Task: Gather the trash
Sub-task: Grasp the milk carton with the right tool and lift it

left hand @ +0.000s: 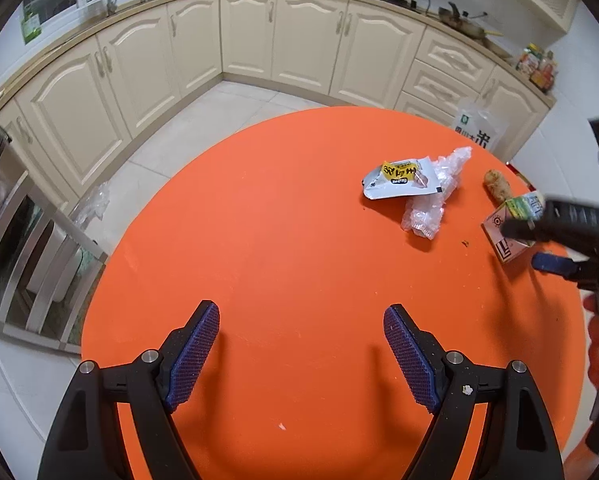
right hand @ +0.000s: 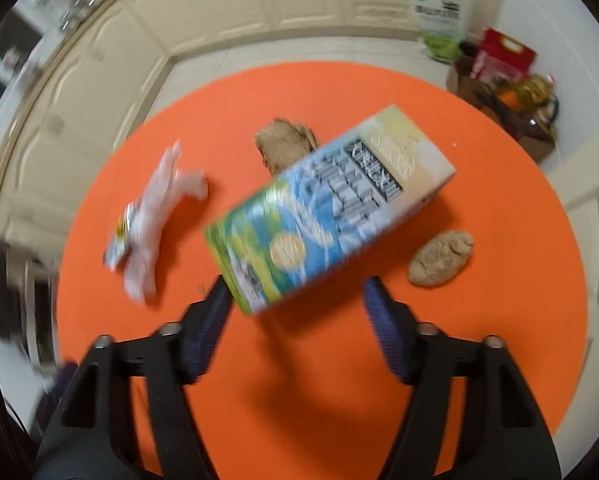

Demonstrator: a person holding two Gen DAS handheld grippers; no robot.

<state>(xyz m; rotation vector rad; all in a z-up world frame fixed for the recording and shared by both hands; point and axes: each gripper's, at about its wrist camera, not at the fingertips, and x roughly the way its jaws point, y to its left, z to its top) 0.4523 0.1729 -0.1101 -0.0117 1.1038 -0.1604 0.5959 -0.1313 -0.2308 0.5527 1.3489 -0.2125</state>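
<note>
Your right gripper (right hand: 295, 296) is hanging over the orange table (right hand: 299, 400) with its jaws apart, gripping nothing; the carton (right hand: 327, 208) is lying just ahead of the fingertips, its green end near the left pad, contact unclear through blur. Its long axis is running diagonally, pale end pointing up and to the right. Your left gripper (left hand: 301, 324) is hovering wide apart over bare table, well away from the wrappers (left hand: 411, 188).

Round orange table (left hand: 259, 240). On it: white-yellow snack wrapper (left hand: 399, 180) touching crumpled clear plastic (left hand: 431, 204); blue-green carton (right hand: 327, 204) lying tilted; two brown lumps, one (right hand: 285, 146) behind carton, other (right hand: 439, 260) beside it. Small crumbs (left hand: 465, 243) scattered.
</note>
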